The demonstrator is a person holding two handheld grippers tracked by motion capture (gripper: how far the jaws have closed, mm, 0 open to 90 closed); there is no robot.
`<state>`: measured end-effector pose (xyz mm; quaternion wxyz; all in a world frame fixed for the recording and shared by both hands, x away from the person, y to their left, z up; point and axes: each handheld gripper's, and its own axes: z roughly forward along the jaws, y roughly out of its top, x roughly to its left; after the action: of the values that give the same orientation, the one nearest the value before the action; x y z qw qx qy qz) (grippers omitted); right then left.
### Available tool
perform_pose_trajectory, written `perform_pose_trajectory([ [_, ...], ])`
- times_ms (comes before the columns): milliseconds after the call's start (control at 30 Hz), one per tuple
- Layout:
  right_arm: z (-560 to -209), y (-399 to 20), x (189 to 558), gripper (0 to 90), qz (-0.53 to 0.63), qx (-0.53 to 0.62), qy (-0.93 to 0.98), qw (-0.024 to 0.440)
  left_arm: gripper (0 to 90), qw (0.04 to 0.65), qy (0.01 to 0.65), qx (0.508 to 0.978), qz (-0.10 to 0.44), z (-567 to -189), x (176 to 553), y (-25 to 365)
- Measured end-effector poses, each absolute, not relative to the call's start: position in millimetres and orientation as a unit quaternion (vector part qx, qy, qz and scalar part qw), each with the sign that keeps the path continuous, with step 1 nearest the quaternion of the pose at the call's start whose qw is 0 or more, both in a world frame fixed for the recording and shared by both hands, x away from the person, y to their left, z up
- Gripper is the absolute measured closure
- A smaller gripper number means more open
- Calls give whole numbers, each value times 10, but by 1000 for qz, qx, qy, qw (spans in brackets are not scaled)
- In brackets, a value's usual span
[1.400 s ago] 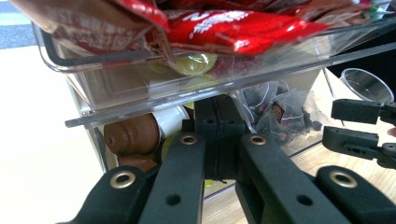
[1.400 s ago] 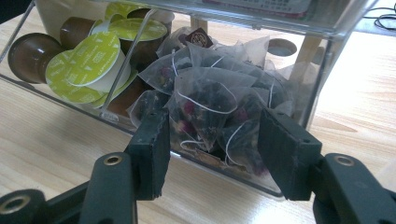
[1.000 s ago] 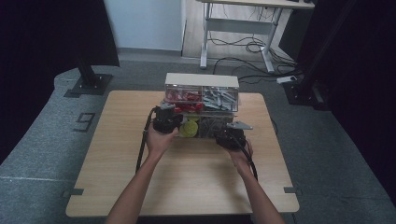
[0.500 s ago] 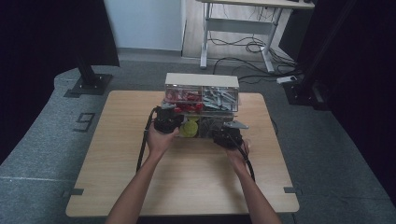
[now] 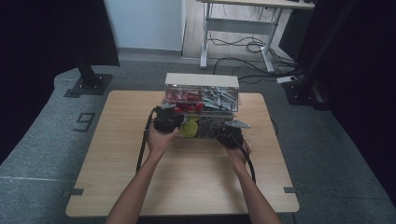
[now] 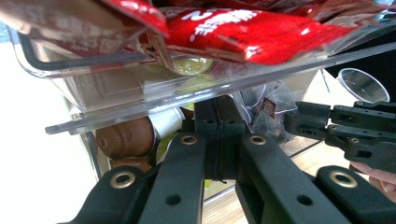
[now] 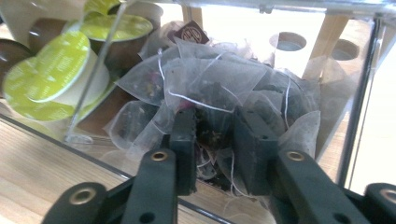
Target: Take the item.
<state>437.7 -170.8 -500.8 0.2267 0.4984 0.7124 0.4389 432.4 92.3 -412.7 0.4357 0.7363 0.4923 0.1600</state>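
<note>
Clear two-tier organiser stood at the far middle of the wooden table, both hands working at its lower tier. Right gripper was reaching into the lower right compartment, among a heap of pyramid tea bags; its jaws had just been closing, and one dark-filled tea bag sat between them, the pads up against its mesh on both sides, so gripping it as far as could be seen. Left gripper had its jaws pressed together on nothing, tips just under the clear edge of the upper tray and pointing at the lower left compartment. Brown coffee capsules with lime-green lids lay in that compartment, just beside the tea bags across a clear divider. Red sachets filled the upper tray above. In the left gripper view a clear plastic cup stood beyond the right gripper.
</note>
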Motion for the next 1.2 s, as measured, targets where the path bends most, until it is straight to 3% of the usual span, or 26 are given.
perform_pose_trajectory([
  [467,-4971,-1747,4341,866,460,489,708,218,895,438,493,734,161,-4113,4307,923],
  [1200,-4801,-1812,4211,886,499,475,689,224,890,441,491,733,163,-4094,4277,903],
])
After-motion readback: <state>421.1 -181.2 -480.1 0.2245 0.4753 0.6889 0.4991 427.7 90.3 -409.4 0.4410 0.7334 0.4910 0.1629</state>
